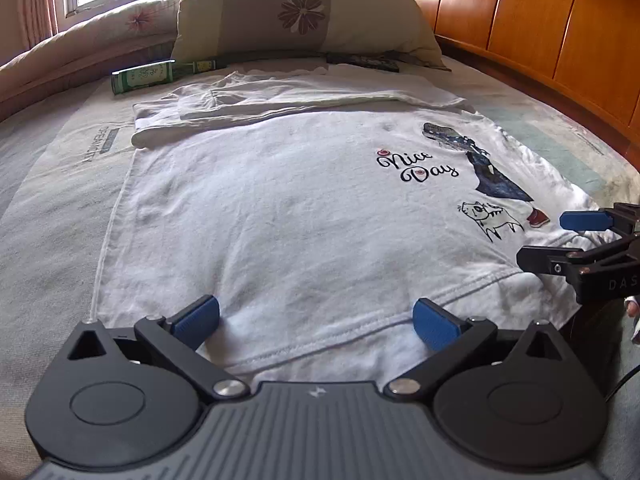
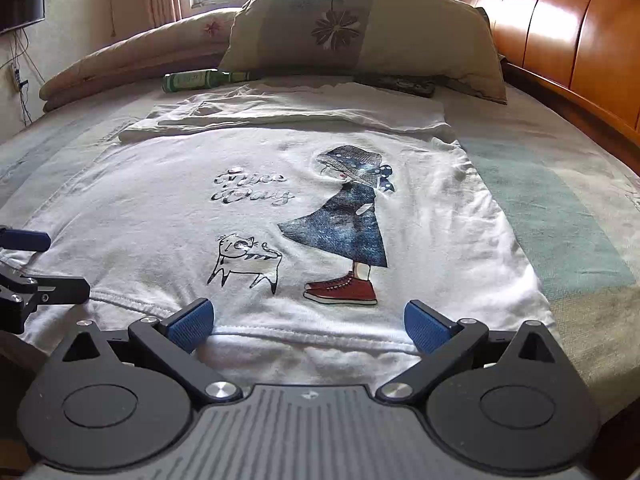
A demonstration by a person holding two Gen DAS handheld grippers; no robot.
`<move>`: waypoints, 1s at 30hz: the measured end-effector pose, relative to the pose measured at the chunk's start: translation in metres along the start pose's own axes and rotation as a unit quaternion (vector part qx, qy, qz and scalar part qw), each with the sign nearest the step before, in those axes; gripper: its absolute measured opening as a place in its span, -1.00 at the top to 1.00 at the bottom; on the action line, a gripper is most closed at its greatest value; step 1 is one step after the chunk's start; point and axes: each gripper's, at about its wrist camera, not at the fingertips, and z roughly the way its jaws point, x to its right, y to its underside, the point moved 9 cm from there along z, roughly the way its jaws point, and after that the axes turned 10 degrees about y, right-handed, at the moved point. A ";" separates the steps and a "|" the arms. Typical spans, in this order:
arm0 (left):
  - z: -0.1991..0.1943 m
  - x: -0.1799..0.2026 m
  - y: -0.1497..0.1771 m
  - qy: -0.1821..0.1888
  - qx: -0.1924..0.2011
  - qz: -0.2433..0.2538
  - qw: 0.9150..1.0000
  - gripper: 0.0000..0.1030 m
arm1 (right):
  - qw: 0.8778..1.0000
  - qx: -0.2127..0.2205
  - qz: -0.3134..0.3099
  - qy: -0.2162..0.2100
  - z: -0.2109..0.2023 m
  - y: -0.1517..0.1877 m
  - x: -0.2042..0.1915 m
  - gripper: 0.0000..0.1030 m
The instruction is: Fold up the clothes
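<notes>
The white T-shirt [image 2: 280, 208] is lying print-up on the bed [image 2: 560, 208], sleeves folded across its far end. Both the left gripper [image 1: 316, 320] and right gripper [image 2: 308, 320] are hovering spread wide, empty, over the near hem. The scene suggests a hem grasp is pending; each jaw pair needs fabric between its pads.

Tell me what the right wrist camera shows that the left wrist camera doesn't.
Only the right wrist view shows a dark screen on the wall and the left gripper at its edge. Only the left wrist view shows the right gripper from outside. Both share the white T-shirt with its girl-and-cat print, the pillow, a green bottle and the wooden headboard.
</notes>
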 end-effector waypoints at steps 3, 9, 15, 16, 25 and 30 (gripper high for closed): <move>-0.015 0.001 0.012 -0.002 0.004 -0.005 1.000 -0.98 | 1.000 0.002 -0.006 0.008 -0.013 0.010 0.000 -1.00; -0.017 -0.004 -0.009 -0.007 0.021 -0.007 1.000 -0.98 | 0.999 -0.046 -0.021 0.002 -0.010 0.005 0.000 -1.00; -0.002 0.003 0.006 -0.009 0.008 -0.016 1.000 -0.99 | 0.999 -0.044 -0.015 0.013 -0.011 0.009 0.000 -1.00; -0.004 0.006 0.010 -0.011 0.011 -0.008 1.000 -0.99 | 0.999 -0.040 -0.015 0.013 -0.012 0.010 0.001 -1.00; -0.020 0.020 0.003 -0.029 0.016 0.032 0.999 -0.99 | 0.999 -0.041 -0.024 0.008 -0.020 0.007 0.001 -1.00; -0.004 0.036 -0.008 -0.011 0.019 0.042 0.999 -0.99 | 0.998 -0.039 -0.058 0.006 -0.009 -0.002 -0.014 -1.00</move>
